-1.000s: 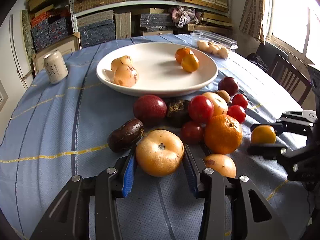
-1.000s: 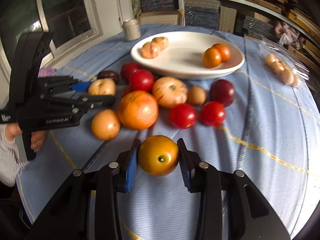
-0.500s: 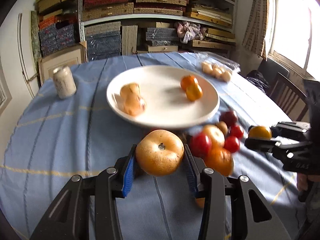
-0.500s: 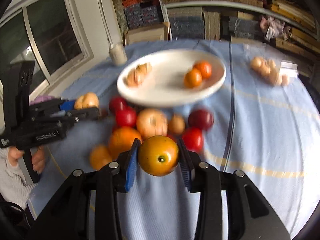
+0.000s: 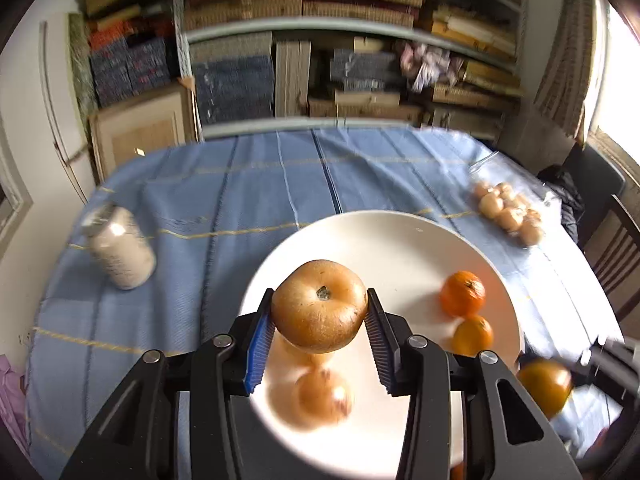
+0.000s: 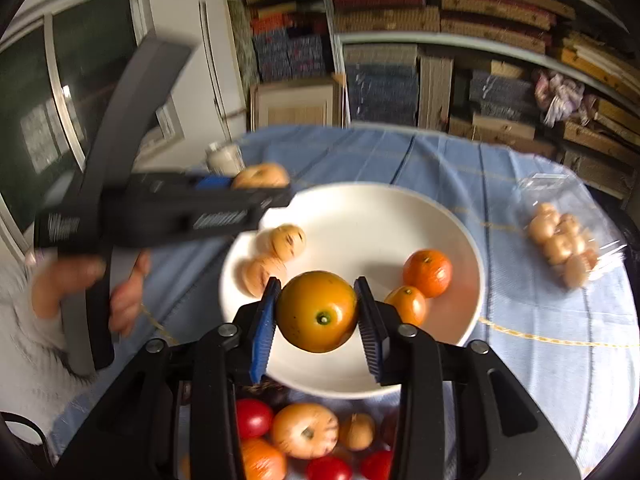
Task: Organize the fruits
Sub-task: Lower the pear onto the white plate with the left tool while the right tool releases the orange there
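Left gripper (image 5: 319,330) clamped on a tan, apple-like fruit (image 5: 319,306), carried above the white plate (image 5: 400,240), over the side where two like-coloured fruits (image 5: 320,394) lie, blurred; judged a sort by kind, tan with tan; fruit not yet set down.

Pale jar (image 5: 122,250) stands on the blue tablecloth (image 5: 248,184) left of the plate; its label print is too blurred to read.

Right gripper (image 6: 318,326) clamped on a yellow-orange fruit with a green calyx (image 6: 317,311), held over the plate's near rim, just beside two oranges (image 6: 427,273) on the right side; likely bound for that group.

In the right wrist view the left gripper's body carries white lettering, smeared by motion, unreadable; loose red and orange fruit (image 6: 306,436) below the plate on the cloth, judged still to sort.

Far right: clear bag of small pale round items (image 6: 564,240), apart from the plate; no readable label.
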Demonstrator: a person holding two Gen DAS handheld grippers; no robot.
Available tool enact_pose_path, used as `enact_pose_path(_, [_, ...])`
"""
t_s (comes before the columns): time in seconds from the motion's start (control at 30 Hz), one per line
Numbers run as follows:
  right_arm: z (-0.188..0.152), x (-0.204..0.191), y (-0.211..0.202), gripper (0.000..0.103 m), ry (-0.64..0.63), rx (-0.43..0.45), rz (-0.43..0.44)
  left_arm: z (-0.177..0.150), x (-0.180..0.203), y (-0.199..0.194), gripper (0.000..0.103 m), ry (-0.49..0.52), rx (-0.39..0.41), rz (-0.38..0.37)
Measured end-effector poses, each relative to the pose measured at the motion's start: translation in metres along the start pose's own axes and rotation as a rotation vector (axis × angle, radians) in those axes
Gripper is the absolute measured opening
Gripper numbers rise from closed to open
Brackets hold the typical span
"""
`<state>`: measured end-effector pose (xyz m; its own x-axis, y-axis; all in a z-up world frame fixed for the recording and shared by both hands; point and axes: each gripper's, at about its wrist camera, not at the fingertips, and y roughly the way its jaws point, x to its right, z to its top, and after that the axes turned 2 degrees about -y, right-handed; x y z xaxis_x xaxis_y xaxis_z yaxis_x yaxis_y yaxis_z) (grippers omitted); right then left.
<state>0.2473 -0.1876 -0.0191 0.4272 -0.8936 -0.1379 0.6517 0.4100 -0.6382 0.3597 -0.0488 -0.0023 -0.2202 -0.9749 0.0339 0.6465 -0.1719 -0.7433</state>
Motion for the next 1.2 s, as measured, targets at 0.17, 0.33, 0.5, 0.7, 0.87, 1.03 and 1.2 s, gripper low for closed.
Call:
enact_pose_path(0.17, [-0.005, 0.006, 0.039, 0.037, -0.021, -0.077, 0.010, 0.009, 0.003, 0.044, 0.044, 0.004, -0.082, -0.002])
enact_pose_path(0.33, [-0.008, 0.015, 0.061, 0.037, -0.027, -0.138, 0.007, 0.015, 0.004, 0.069, 0.044, 0.006, -0.130, 0.001])
enact_pose_path(0.5, [-0.013, 0.020, 0.071, 0.037, -0.023, -0.171, 0.012, 0.015, 0.006, 0.082, 0.045, 0.005, -0.150, 0.003])
enact_pose_path(0.7, [-0.015, 0.016, 0.066, 0.038, -0.028, -0.160, 0.001, 0.014, 0.004, 0.062, 0.066, -0.012, -0.099, 0.022])
enact_pose_path(0.87, [0.001, 0.007, 0.016, 0.040, -0.048, -0.037, -0.013, 0.009, -0.011, 0.012, 0.068, -0.037, -0.018, 0.037])
enact_pose_path(1.03, [0.005, -0.002, -0.057, 0.063, -0.053, 0.123, -0.017, -0.029, -0.040, -0.058, 0.083, -0.109, 0.072, 0.046])
enact_pose_path(1.2, [-0.021, -0.003, -0.105, 0.086, -0.005, 0.234, 0.024, -0.087, -0.046, -0.090, 0.084, -0.141, 0.082, 0.033])
